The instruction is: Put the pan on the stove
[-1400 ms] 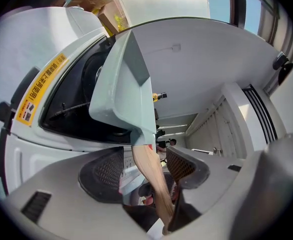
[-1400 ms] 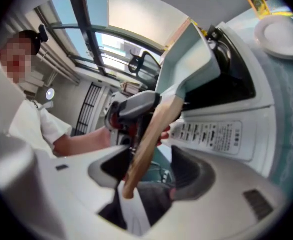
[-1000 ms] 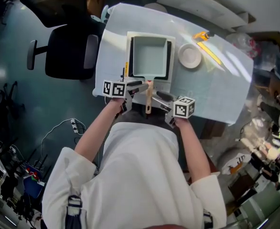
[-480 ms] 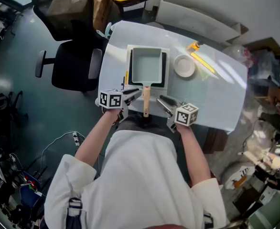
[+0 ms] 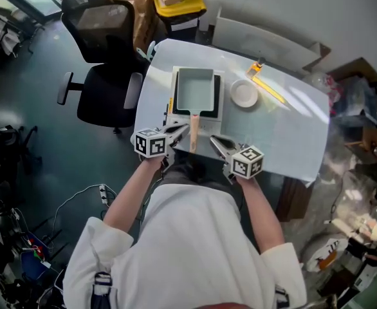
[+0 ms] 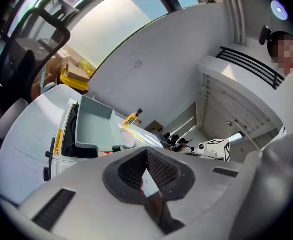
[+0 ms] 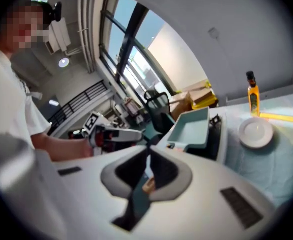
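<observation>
At the table's [image 5: 285, 131] near edge, the left gripper [image 5: 183, 129] and right gripper [image 5: 213, 138] are held closed and empty on either side of the pan's wooden handle [image 5: 193, 122]. The pan [image 5: 195, 87] is seated on the stove [image 5: 174, 105] by the left edge. A plate [image 5: 244, 94] is set just right of the stove, and a bottle [image 5: 259, 64] is seen at the far edge.

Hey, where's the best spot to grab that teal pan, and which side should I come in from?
Take the pan by its wooden handle, coming in from the near edge of the table. The handle sticks straight out past the stove toward you and looks slim enough to pinch across; the square body is wide and steep-walled.
</observation>
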`<state>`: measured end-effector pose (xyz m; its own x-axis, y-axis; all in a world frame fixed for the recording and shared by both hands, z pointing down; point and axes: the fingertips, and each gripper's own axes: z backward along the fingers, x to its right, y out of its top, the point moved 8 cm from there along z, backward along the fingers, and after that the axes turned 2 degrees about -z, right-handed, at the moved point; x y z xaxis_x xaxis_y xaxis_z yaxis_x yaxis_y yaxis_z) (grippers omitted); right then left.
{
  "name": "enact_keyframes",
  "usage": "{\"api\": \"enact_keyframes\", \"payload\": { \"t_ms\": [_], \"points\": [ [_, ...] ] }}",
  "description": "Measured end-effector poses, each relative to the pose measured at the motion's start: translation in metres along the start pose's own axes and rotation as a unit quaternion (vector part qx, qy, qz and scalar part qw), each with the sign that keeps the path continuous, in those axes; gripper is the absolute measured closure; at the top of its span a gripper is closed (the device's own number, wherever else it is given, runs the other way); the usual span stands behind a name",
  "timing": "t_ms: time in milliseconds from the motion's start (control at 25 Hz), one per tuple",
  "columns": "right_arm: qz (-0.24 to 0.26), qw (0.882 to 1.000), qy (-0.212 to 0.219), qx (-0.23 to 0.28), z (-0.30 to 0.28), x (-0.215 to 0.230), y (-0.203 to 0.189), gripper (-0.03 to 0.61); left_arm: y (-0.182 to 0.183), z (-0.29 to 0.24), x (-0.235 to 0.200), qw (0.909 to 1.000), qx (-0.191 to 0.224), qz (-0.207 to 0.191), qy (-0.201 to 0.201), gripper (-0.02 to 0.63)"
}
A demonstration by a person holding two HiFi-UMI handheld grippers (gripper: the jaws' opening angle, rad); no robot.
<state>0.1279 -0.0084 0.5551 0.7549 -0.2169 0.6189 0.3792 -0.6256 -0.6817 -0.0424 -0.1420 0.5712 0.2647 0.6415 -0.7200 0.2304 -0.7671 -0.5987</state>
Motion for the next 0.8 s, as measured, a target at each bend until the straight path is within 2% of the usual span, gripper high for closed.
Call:
{"api": "enact_keyframes", "payload": {
  "t_ms": [200, 400, 800],
  "points": [
    [0.034, 0.999, -0.009, 0.014, 0.025, -0.015, -0.001, 0.543, -0.003, 0.019, 0.040, 0.9985, 0.026, -0.048, 0.010, 0.588],
    [0.057, 0.997, -0.023, 0.035, 0.042, -0.022, 0.004, 0.545, 0.001, 0.043, 0.068, 0.9920, 0.055, -0.108, 0.035, 0.588],
    [0.108, 0.991, -0.055, 0.055, 0.055, -0.052, 0.020, 0.546, 0.017, 0.084, 0.093, 0.9797, 0.083, -0.174, 0.054, 0.588]
  ]
}}
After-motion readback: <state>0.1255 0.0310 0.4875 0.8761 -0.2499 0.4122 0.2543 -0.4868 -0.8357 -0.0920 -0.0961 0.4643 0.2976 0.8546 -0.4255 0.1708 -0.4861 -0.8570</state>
